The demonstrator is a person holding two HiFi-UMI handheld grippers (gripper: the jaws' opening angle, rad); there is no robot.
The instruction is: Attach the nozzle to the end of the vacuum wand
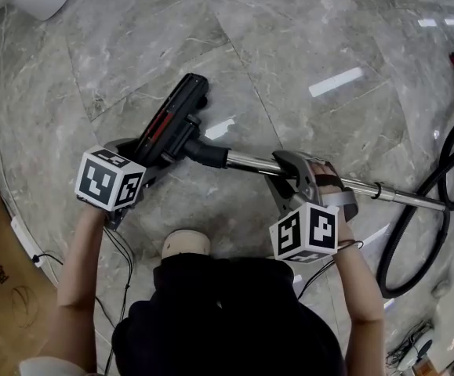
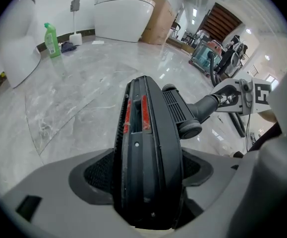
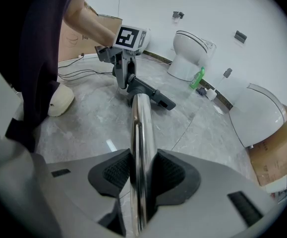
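Holding the nozzle at the wand's end, one gripper on each part.

We have the nozzle (image 1: 172, 124) low over the marble floor (image 1: 305, 45) just ahead of us, turned so its red-striped underside shows. Its black neck meets the near end of the chrome wand (image 1: 254, 163). From the head view the two look joined or very nearly so, though we cannot see whether the catch has seated. Our left gripper (image 2: 148, 182) is clamped across the nozzle's body, jaws set wide because the head is broad, which lets us steer and brace it. Our right gripper (image 3: 142, 175) is closed on the wand, pads pressing the tube from both sides a little back from the joint, so we can push along its line. Beyond that grip the wand runs on to the black hose (image 1: 415, 233) looping at our right.
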